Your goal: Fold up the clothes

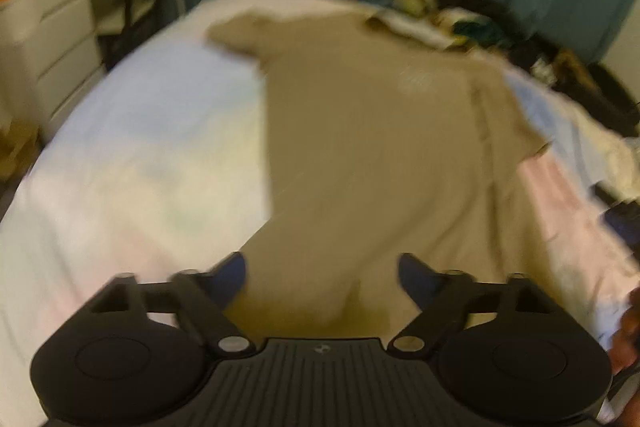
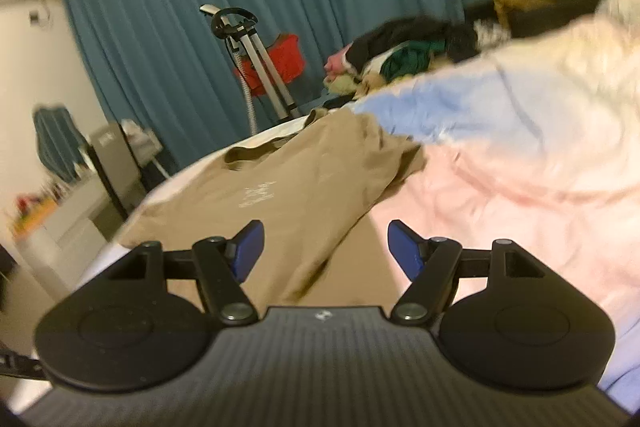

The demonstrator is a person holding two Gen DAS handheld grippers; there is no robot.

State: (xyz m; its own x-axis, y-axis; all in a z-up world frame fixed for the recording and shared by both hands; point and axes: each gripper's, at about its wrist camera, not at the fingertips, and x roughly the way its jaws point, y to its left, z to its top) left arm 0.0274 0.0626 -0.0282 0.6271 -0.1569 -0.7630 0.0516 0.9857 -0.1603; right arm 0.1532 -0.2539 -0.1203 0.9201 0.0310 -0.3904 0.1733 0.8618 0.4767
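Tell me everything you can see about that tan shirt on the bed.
The tan T-shirt is plain soft fabric with short sleeves and a faint pale print on the chest. It lies spread out, slightly rumpled, on a pastel bedspread, collar end toward the teal curtain, hem toward the cameras. One sleeve reaches out on each side. The left gripper and right gripper both stand open over its near end; contact is unclear through blur.

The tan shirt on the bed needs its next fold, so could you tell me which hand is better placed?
Probably left: its open tongs sit over the shirt; the right tongs straddle its edge.
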